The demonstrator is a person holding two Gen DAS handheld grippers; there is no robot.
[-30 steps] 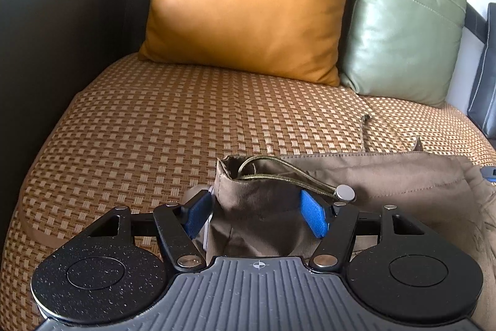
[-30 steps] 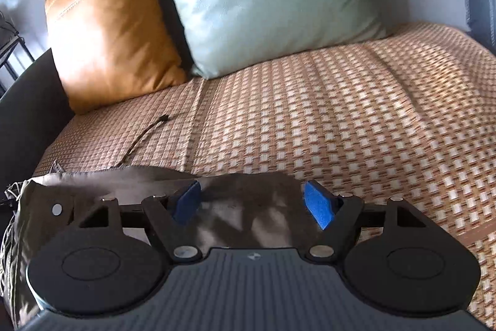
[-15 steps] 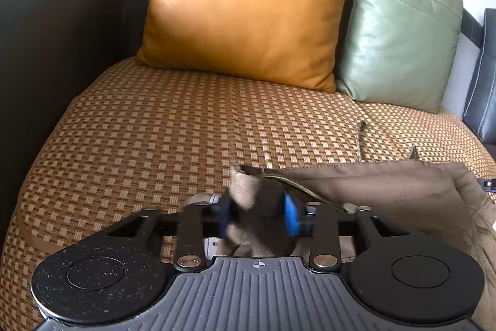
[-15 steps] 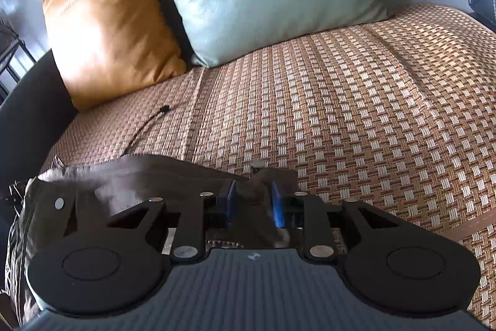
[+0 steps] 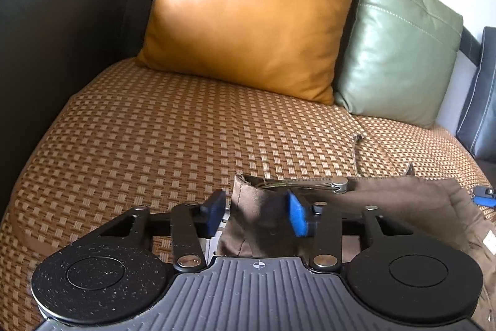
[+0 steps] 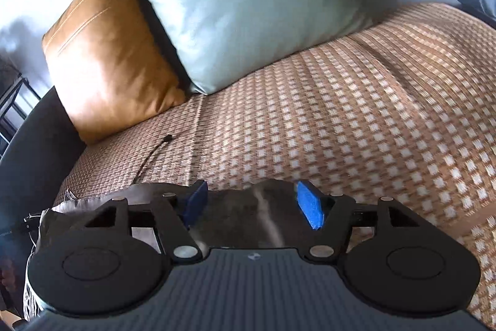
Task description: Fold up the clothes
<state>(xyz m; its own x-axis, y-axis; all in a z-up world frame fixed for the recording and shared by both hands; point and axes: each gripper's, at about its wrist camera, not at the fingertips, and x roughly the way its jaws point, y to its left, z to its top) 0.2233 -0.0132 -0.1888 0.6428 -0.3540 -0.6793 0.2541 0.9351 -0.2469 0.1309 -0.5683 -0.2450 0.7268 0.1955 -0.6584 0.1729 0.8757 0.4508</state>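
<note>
While both claws stand open astride the brown garment point(image 5: 387, 207), nothing is gripped; its corners must be pinched next.

Left gripper point(image 5: 256, 214), right gripper point(image 6: 254, 203), whose jaws are opening, are poised on the couch point(image 5: 155, 129).

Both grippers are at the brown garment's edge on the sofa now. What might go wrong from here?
1. The right gripper is opening over the cloth: that corner may slip free.
2. The left gripper has slack beside its pads, so the brown garment may pull out.
3. The drawstring trails loose and could snag the fold.

Both wrist views sit low and close, angled down across the sofa seat point(image 5: 139, 129); both share the orange cushion point(image 6: 105, 64).
</note>
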